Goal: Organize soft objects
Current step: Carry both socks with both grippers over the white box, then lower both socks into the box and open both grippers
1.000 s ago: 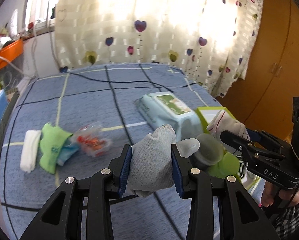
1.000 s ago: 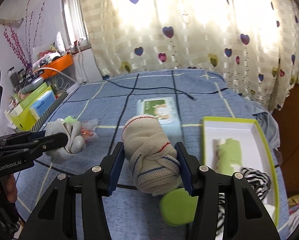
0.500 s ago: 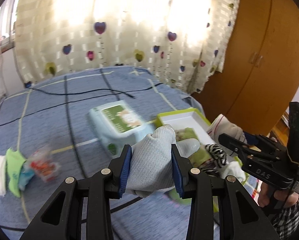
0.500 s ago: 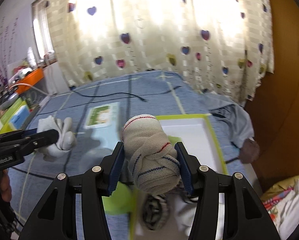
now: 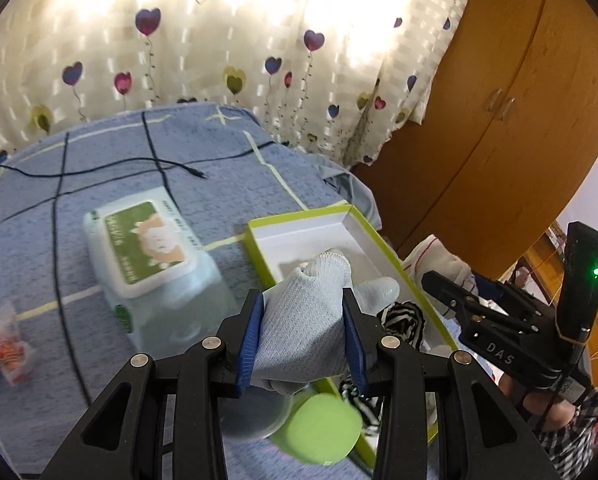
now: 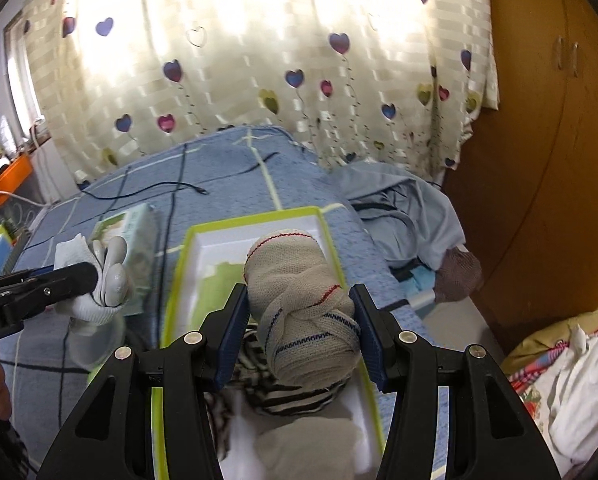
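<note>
Left tongs (image 5: 303,336) are gripping a grey knit glove (image 5: 305,320), lower centre; right tongs (image 6: 299,332) are clamping a beige ribbed sock roll (image 6: 299,304) over the green-rimmed white tray (image 6: 179,264).

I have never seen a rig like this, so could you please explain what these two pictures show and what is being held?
No robot here: a person holds a two-finger claw in each hand, each with a fisheye camera looking along its fingers. In the left camera's picture, the left claw grips a grey glove. In the right camera's, the right claw grips a beige rolled sock over a green-rimmed box with striped cloth inside. On the blue bedspread lies a wipes pack.
</note>
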A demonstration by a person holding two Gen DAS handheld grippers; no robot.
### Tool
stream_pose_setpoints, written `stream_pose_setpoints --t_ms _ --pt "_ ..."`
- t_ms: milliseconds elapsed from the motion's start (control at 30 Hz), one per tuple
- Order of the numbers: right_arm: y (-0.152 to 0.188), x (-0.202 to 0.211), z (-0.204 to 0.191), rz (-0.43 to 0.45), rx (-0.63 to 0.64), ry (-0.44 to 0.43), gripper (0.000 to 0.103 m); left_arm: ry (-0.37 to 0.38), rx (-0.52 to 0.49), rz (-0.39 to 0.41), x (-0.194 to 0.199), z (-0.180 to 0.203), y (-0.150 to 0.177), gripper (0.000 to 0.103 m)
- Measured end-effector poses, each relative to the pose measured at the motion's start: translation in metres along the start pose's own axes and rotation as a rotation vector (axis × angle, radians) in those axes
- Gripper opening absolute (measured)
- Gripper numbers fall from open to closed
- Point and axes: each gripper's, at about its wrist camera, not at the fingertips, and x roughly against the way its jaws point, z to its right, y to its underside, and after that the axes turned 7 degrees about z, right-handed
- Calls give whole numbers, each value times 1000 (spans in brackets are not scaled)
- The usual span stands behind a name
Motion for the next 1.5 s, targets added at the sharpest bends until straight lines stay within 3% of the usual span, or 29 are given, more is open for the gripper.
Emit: stream_pose_setpoints --t_ms 333,733,1233,1400,1500 --pt "-4 -34 6 -60 18 -7 52 0 19 -52 -42 12 -9 36" --pt "3 -63 2 -123 42 12 53 -69 -1 -72 -78 15 -16 36" --pt "4 -60 -9 -99 83 6 54 -91 -21 -62 -97 21 -20 37" --pt "6 -59 -10 -101 92 6 54 -84 -12 -62 -100 20 -20 40" --pt "7 -59 -10 -105 91 15 54 -79 -13 -56 -99 21 -21 49"
